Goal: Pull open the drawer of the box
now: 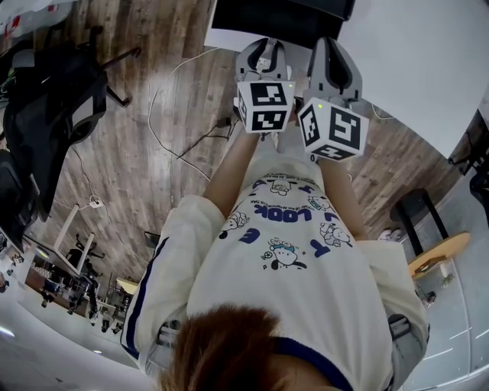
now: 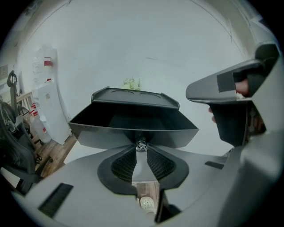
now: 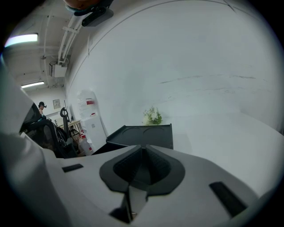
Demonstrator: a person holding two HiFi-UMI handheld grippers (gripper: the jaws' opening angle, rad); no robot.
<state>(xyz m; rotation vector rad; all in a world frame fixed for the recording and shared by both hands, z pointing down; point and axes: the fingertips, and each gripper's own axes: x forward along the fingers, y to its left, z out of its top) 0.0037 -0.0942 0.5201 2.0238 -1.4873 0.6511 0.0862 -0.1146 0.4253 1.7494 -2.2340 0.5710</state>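
The black box [image 2: 135, 97] stands on a white table [image 2: 133, 44], and its drawer [image 2: 133, 126] is drawn out toward me. My left gripper [image 2: 141, 146] is shut on the small shiny knob [image 2: 141, 144] at the middle of the drawer front. In the head view the left gripper [image 1: 262, 55] reaches to the box [image 1: 283, 15] at the top edge. My right gripper [image 3: 142, 150] is shut with nothing in it, close to the box [image 3: 144, 135] on its right side. It appears beside the left one as the right gripper [image 1: 332, 65] and right gripper [image 2: 235, 106].
A small plant [image 3: 153, 116] stands behind the box. A white cabinet [image 2: 49, 111] stands at the left past the table edge. Black office chairs [image 1: 46, 114] and cables [image 1: 179, 145] lie on the wooden floor. A round wooden stool [image 1: 437, 253] is at the right.
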